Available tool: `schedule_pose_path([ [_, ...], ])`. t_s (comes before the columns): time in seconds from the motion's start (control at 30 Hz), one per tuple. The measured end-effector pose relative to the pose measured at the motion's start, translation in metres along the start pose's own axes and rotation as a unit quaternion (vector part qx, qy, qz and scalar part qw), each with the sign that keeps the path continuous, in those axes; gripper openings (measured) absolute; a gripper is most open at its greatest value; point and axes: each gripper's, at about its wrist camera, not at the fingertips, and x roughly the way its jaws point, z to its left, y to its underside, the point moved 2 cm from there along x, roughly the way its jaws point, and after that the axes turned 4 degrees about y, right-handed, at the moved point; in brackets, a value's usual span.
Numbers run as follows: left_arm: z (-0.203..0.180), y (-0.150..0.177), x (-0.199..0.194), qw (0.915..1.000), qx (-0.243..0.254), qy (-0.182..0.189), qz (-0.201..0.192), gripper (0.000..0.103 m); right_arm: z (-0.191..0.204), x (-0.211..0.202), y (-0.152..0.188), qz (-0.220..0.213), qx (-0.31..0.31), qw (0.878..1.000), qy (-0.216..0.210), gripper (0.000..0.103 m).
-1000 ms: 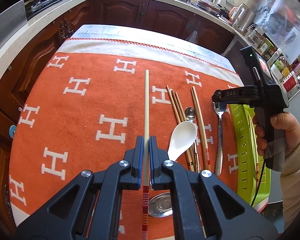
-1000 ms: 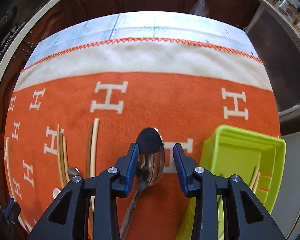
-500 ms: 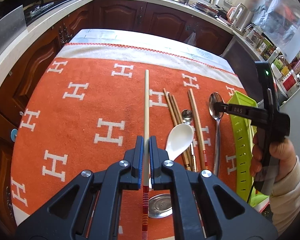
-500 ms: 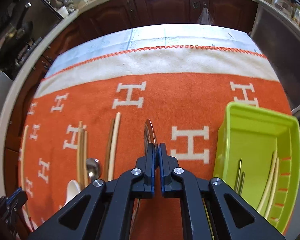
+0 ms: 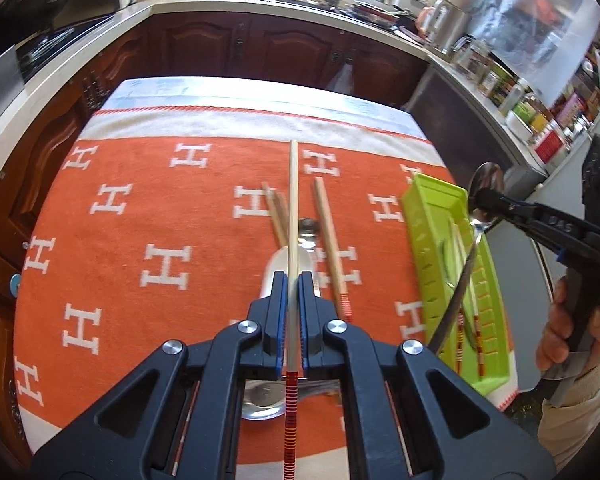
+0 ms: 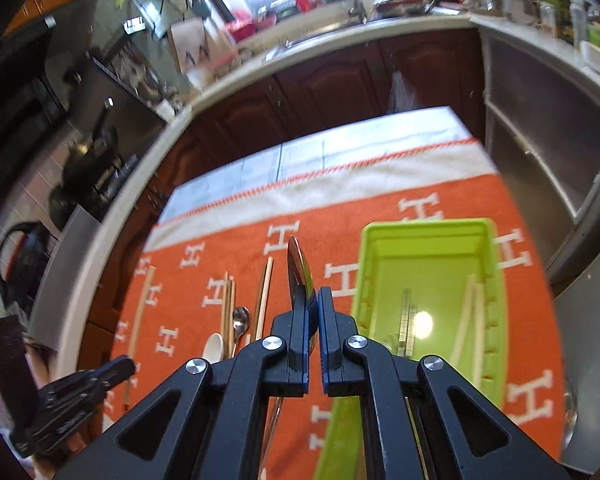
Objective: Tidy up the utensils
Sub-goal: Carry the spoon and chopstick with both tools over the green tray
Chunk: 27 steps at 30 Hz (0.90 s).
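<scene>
My left gripper (image 5: 293,294) is shut on a long pale chopstick (image 5: 293,200) with a red-striped end, held above the orange cloth (image 5: 140,220). My right gripper (image 6: 314,308) is shut on a metal spoon (image 6: 298,268), gripped at the neck. In the left wrist view the spoon (image 5: 487,178) hangs over the green tray (image 5: 432,216), handle slanting down. Chopsticks and a fork lie in the tray (image 6: 424,226). The left gripper (image 6: 120,364) shows at lower left in the right wrist view.
On the cloth lie a chopstick pair (image 5: 330,232), more chopsticks (image 5: 274,216), a small metal spoon (image 5: 308,226), a white spoon (image 5: 272,276) and a metal spoon bowl (image 5: 262,398) under my left fingers. Dark cabinets and cluttered counters ring the table.
The right gripper closed on the metal spoon, lifted it off the cloth and carried it over the green tray. The left gripper rose and shifted right with its chopstick.
</scene>
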Motion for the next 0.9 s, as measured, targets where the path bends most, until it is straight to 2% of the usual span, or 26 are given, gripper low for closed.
schedule_pose_path([
  [0.2,-0.055,-0.005,0.0,0.9985,0.039,0.038,0.011,0.003,-0.031,-0.058,0.004,-0.025,0.003,0.999,0.022,0.003],
  [0.47,-0.14,-0.009,0.028,0.9902,0.079,0.099,0.058,0.003,-0.069,-0.103,0.021,-0.03,-0.034,0.994,0.104,0.003],
  [0.57,-0.165,-0.005,0.042,0.9875,0.08,0.115,0.073,0.003,-0.076,-0.1,0.028,-0.017,-0.055,0.991,0.12,0.003],
  [0.73,-0.183,0.001,0.078,0.9855,0.06,0.121,0.102,0.003,-0.079,-0.075,0.038,0.009,-0.089,0.985,0.149,0.003],
  [0.9,-0.182,0.009,0.11,0.9865,0.048,0.106,0.115,0.003,-0.09,-0.05,0.035,0.023,-0.077,0.987,0.141,0.004],
])
